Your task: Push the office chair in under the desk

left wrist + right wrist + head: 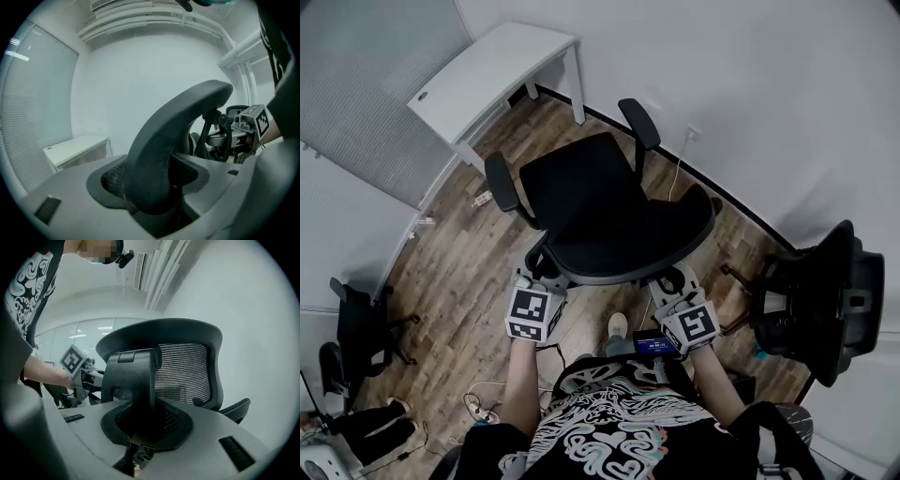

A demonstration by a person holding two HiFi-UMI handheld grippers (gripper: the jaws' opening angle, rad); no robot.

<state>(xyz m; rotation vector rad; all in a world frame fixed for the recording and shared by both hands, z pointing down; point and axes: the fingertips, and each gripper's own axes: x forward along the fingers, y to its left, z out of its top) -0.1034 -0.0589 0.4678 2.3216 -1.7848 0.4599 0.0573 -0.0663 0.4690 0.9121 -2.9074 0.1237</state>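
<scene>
Lying straight ahead of both sets of jaws, the chair [581, 187] is held by its backrest [680, 234], whose rim is clenched by the left gripper [536, 281] and the right gripper [675, 284] alike, while the bench [487, 70] is seen beyond it, ahead-left, nearer the left jaws.

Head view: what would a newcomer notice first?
A black office chair fills the middle of the view, its backrest clamped from behind by the left gripper and the right gripper. The white desk stands at upper left, with the chair not yet under it. A second black chair sits at the right edge.
</scene>
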